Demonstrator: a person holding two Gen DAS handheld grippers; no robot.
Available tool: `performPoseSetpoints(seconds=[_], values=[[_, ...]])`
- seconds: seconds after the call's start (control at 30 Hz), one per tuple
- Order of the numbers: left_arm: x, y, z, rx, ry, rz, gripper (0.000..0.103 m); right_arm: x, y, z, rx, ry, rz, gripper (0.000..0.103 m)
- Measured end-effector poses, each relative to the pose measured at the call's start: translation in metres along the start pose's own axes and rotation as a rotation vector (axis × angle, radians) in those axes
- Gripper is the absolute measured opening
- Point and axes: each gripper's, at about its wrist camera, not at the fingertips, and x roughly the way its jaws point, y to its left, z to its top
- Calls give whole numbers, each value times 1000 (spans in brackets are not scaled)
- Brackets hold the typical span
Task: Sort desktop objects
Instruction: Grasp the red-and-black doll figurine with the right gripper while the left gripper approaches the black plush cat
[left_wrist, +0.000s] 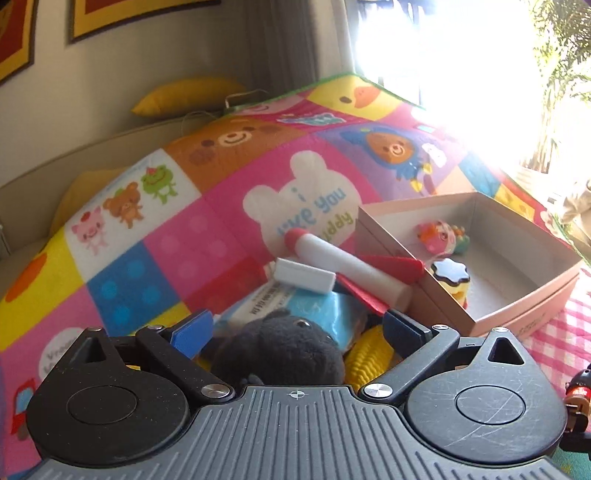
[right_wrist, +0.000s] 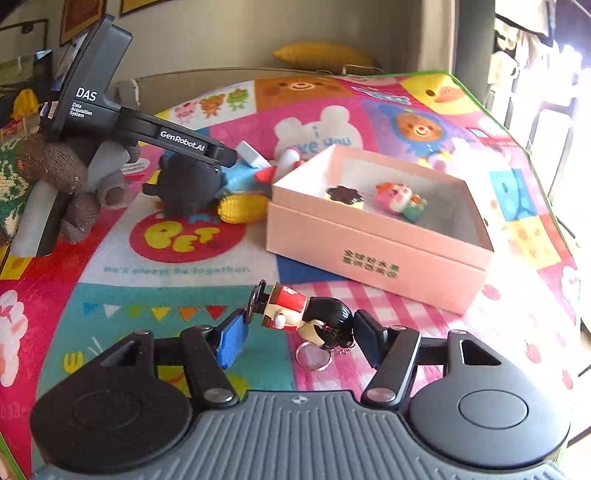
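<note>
A small doll keychain (right_wrist: 295, 315) with a red body and black hair lies on the play mat in the right wrist view. My right gripper (right_wrist: 300, 323) stands open around it, one finger at each end, with a slight gap at the left pad. A black plush toy (left_wrist: 284, 347) sits in a pile with a yellow corn toy (left_wrist: 369, 356), a white and red rocket (left_wrist: 347, 264), a white block (left_wrist: 304, 275) and a blue packet (left_wrist: 317, 310). My left gripper (left_wrist: 297, 321) is open over the plush, its right pad apart from it.
An open pink box (right_wrist: 369, 251) holds a chocolate flower cake toy (right_wrist: 345, 195) and a pink figurine (right_wrist: 400, 201). A hand in a brown knitted glove (right_wrist: 55, 173) holds the left gripper's handle. A yellow pillow (right_wrist: 325, 55) lies behind the mat. Bright window glare fills the right.
</note>
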Motion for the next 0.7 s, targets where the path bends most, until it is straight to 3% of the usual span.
performPoseSetpoints(seconds=[0.07, 0.13, 0.33, 0.5, 0.6, 0.7], values=[[-1, -4, -7, 30, 13, 19, 78, -3, -7, -7, 37, 2, -7, 63], [-5, -5, -13, 64, 5, 63, 69, -5, -11, -11, 55, -5, -9, 63], [-25, -2, -8, 68, 18, 44, 63, -12, -10, -11, 73, -48, -1, 65], [-63, -32, -3, 71, -32, -115, 60, -19, -11, -11, 103, -72, -5, 70], [-87, -52, -11, 49, -75, -207, 48, -24, -15, -12, 116, -76, -21, 71], [-100, -62, -29, 17, -74, -247, 48, -29, -21, -15, 140, -79, -39, 72]])
